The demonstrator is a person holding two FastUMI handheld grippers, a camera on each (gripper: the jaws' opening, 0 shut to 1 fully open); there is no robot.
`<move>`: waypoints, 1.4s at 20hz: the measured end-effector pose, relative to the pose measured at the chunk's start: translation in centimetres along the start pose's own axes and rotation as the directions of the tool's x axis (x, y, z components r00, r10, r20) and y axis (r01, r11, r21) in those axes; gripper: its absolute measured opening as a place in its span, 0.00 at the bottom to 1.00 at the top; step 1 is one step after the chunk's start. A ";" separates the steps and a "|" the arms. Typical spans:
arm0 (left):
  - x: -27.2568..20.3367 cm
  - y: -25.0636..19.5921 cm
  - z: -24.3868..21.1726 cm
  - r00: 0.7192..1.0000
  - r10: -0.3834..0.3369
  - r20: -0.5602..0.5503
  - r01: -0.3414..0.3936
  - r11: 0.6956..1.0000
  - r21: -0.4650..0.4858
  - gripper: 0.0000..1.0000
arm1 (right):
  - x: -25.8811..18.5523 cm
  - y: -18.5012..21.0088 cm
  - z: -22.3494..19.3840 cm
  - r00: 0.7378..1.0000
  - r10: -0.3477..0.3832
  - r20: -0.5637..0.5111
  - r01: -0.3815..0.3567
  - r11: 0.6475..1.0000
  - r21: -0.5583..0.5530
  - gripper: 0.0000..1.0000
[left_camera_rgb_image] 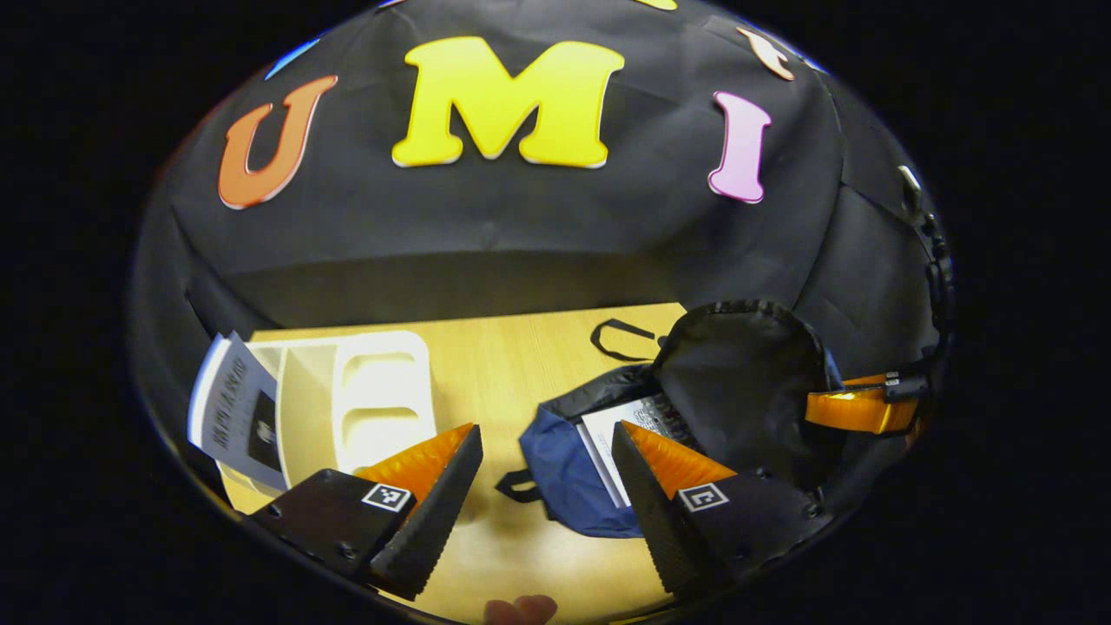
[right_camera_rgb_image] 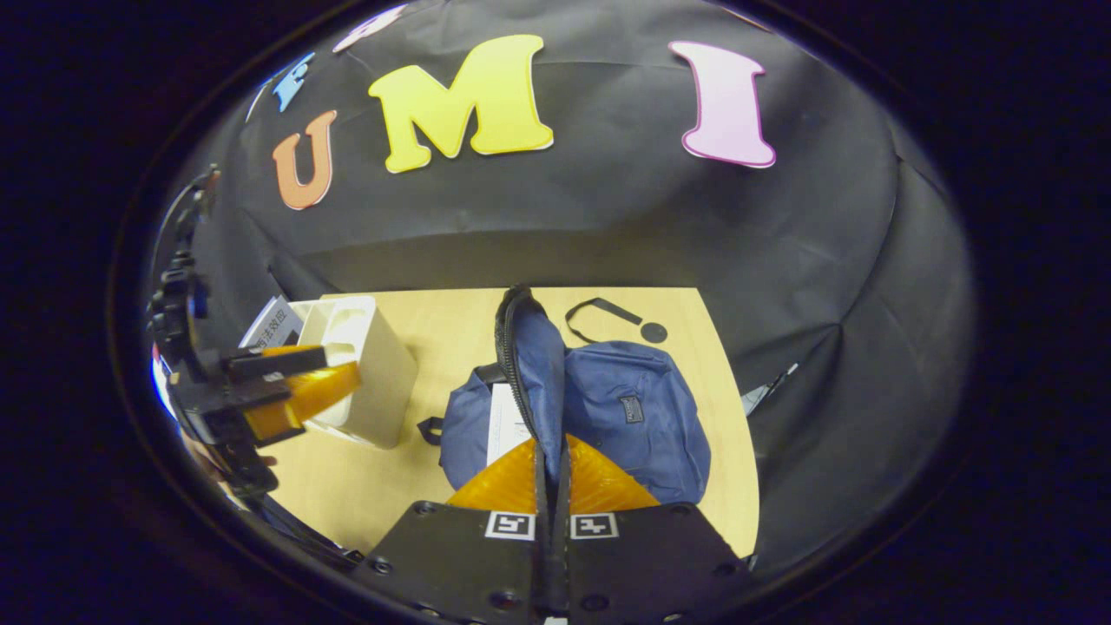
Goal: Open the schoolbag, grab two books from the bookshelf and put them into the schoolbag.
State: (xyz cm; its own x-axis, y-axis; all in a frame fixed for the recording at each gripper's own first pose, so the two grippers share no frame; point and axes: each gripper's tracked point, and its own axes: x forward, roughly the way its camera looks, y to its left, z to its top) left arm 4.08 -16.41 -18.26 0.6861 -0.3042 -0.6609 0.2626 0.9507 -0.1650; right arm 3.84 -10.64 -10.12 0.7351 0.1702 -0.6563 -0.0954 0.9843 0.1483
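At lower centre of the right gripper view: right gripper [right_camera_rgb_image: 552, 473], mine, fingers pressed together on the zippered edge of the schoolbag flap [right_camera_rgb_image: 531, 365]. The flap stands upright from my grip toward mid-frame. Held so, by my judgement, to keep the bag's mouth open for loading.

Item, schoolbag [right_camera_rgb_image: 625, 417]: blue, lying on the wooden table [right_camera_rgb_image: 451, 325] at centre frame, its front pocket right of the raised flap. In the left gripper view the flap's dark lining [left_camera_rgb_image: 746, 373] shows at right of centre, with the blue body [left_camera_rgb_image: 564, 469] below it.

Item, first book [left_camera_rgb_image: 621, 434]: pale cover, lying inside the open bag, seen in the left gripper view just above my right finger; in the right gripper view a white sliver of it [right_camera_rgb_image: 508, 425] shows left of the flap.

Item, left gripper [left_camera_rgb_image: 545, 486]: mine, jaws wide apart, holding nothing, at the bottom of its own view over bare table between shelf and bag. It shows again at the left edge of the right gripper view [right_camera_rgb_image: 295, 391], just in front of the shelf.

Item, bookshelf [left_camera_rgb_image: 364, 399]: white, at lower left, left gripper view.

Item, second book [left_camera_rgb_image: 239, 408]: leaning against the shelf's left side, untouched.

Judgement: one book stowed, one outstanding; the empty left gripper looks placed to fetch it.
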 end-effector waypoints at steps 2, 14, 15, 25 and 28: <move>-2.7 1.3 1.3 0.999 0.015 0.041 -0.014 0.999 -0.038 0.96 | 0.1 0.3 -0.2 1.000 -0.011 0.001 0.011 1.000 -0.014 0.01; -12.1 20.6 3.2 0.990 0.117 -0.078 -0.134 0.956 -0.260 0.98 | -0.1 1.3 -1.3 1.000 -0.019 0.004 0.019 1.000 0.010 0.00; -11.8 21.5 3.3 0.990 0.097 -0.103 -0.123 0.950 -0.286 0.98 | -0.2 1.3 -1.3 1.000 -0.021 0.005 0.021 1.000 0.008 0.00; -7.3 28.2 -1.1 0.879 0.035 -0.475 -0.144 0.970 -0.195 0.98 | -0.2 0.2 -1.5 0.999 -0.042 0.009 0.041 0.999 0.029 0.01; -5.7 28.2 -2.6 0.834 -0.007 -0.552 -0.138 0.965 -0.222 1.00 | -0.3 -0.1 -1.6 0.999 -0.041 0.006 0.041 0.998 0.040 0.00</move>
State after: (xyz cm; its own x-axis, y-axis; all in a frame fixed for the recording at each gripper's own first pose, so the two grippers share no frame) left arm 5.80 12.26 -21.06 0.1959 -0.2276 -0.9538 0.0075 0.9730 -0.2306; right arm 2.57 -10.66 -11.15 0.7425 0.1295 -0.6572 -0.0389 0.9878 0.1507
